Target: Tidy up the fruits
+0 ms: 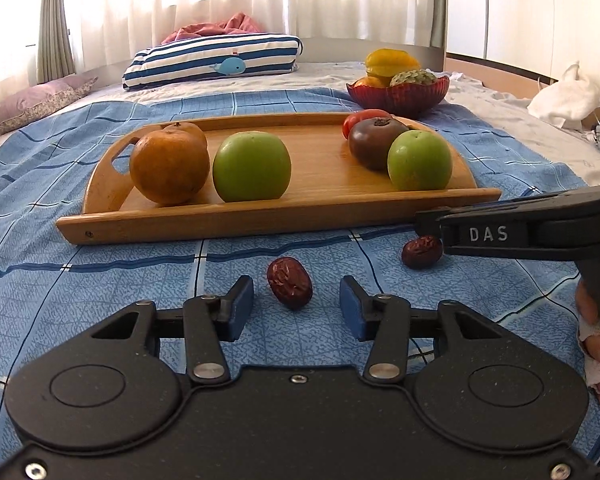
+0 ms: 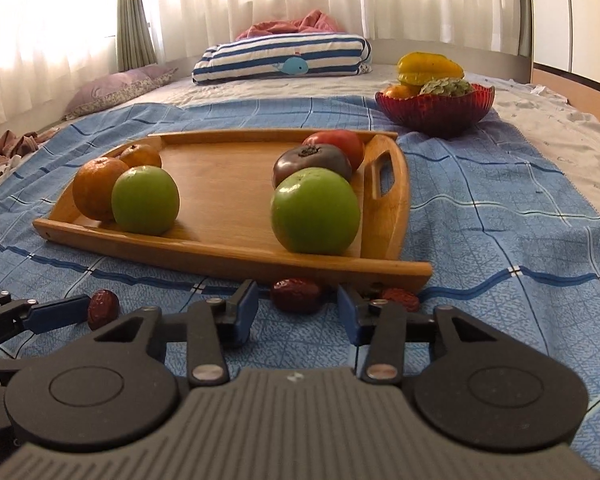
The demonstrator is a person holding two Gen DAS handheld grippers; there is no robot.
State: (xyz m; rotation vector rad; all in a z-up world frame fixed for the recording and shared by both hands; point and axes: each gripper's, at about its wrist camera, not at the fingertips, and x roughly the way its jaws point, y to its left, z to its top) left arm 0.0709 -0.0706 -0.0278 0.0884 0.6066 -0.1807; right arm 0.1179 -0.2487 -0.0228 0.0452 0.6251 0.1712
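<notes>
Two dried dates lying on blue bedsheet [image 1: 99,184] before wooden tray [image 1: 259,220]: one date [image 1: 289,283] sitting ahead between left gripper [image 1: 296,307] released jaws, long axis angled; other date [image 2: 296,295] just beyond right gripper [image 2: 296,309], also unclenched, not gripping
</notes>
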